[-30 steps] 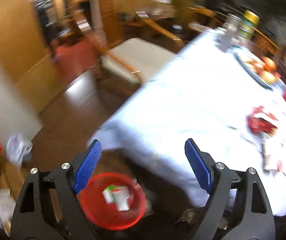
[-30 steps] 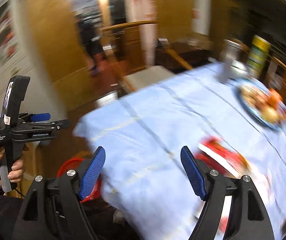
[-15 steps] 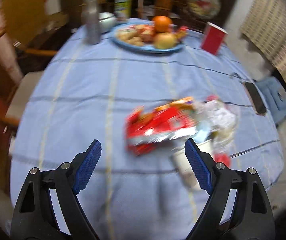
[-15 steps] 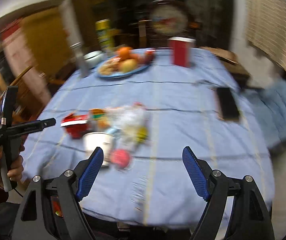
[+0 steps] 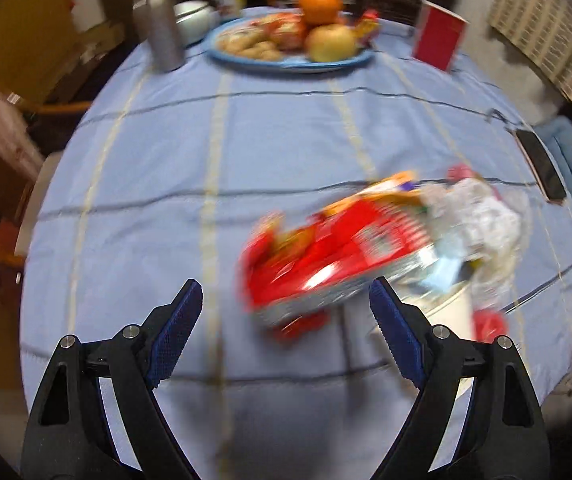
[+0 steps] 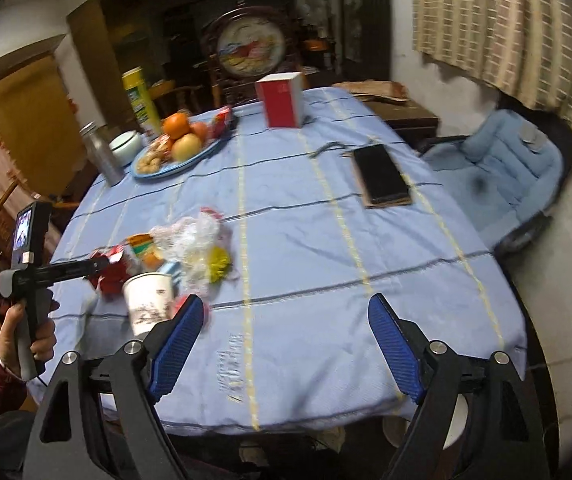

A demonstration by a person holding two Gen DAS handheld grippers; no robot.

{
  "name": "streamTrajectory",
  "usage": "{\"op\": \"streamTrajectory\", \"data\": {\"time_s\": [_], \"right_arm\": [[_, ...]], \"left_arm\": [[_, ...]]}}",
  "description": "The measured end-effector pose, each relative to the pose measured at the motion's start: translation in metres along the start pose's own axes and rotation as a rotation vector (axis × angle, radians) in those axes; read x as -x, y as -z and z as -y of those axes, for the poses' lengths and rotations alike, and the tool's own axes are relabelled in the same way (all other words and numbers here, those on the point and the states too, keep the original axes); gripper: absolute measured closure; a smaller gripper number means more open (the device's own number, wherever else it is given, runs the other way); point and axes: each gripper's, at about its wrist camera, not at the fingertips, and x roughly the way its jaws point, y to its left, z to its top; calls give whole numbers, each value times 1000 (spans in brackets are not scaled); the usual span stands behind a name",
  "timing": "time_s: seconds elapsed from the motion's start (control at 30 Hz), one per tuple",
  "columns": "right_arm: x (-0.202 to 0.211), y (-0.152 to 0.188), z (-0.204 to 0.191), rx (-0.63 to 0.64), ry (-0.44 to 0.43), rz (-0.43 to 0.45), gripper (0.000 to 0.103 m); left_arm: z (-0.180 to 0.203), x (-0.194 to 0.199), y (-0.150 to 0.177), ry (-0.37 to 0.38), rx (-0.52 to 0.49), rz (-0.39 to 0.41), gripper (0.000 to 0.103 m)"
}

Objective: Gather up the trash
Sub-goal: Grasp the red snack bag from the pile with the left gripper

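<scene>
Both our left gripper [image 5: 282, 308] and right gripper [image 6: 284, 320] have jaws spread wide, holding nothing. The red wrapper [image 5: 325, 256] lies just ahead of the left jaws, touching crumpled plastic [image 5: 473, 216] and a paper cup [image 6: 148, 300] that stands by the right gripper's left jaw. We could knock the cup over, or pinch tablecloth [image 6: 297, 216] instead of wrapper.

Blue striped tablecloth [image 6: 286, 200]; blurred wrapper [image 5: 325, 256] seems red, orange-edged.

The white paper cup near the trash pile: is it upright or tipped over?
Upright: the white paper cup stands on the blue tablecloth, open rim facing up.
</scene>
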Motion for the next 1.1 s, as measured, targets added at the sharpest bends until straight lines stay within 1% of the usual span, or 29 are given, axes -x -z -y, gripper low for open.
{"op": "streamTrajectory", "data": {"time_s": [0.07, 0.17, 0.27, 0.33, 0.4, 0.5, 0.53, 0.6, 0.63, 0.73, 0.77, 0.83, 0.87, 0.9, 0.97, 1.1], "right_arm": [[-10, -7, -16, 46, -43, -17, 20], [-23, -15, -42, 122, -106, -40, 20], [-32, -18, -64, 187, -151, -59, 20], [-34, -17, -75, 226, -163, -65, 20], [-33, -16, -80, 250, -159, -66, 20], [-28, -11, -74, 244, -122, -61, 20], [-26, -11, -70, 235, -108, -58, 20], [-19, -8, -54, 191, -64, -44, 20], [-18, -7, -48, 174, -55, -41, 20], [-16, -6, -25, 88, -34, -39, 19], [-17, -7, -18, 58, -40, -42, 19], [-21, -7, -14, 32, -59, -45, 19], [-24, -9, -14, 30, -72, -51, 19], [-27, -11, -17, 38, -81, -55, 19], [-32, -16, -28, 85, -101, -57, 19], [-37, -20, -50, 183, -126, -63, 19]], "left_arm": [[-27, 10, 13, -33, 51, 1, 20], [-58, 23, 30, -69, 118, -6, 20], [-71, 35, 42, -46, 153, 0, 20], [-68, 38, 42, -14, 140, 7, 20], [-54, 38, 34, 28, 100, 19, 20], [-30, 29, 13, 90, 30, 37, 19], [-23, 23, 6, 108, 7, 33, 17], [-11, 1, -10, 94, -16, 6, 17], [-9, -9, -16, 101, -14, -13, 17], [-2, -34, -28, 196, 25, -79, 18], [2, -36, -27, 231, 32, -89, 18], [10, -31, -19, 281, 32, -82, 19], [18, -26, -10, 312, 24, -84, 19], [22, -24, -3, 322, 13, -88, 23], [29, -17, 13, 327, -2, -98, 25], [24, -4, 36, 382, 38, -119, 25]]}}
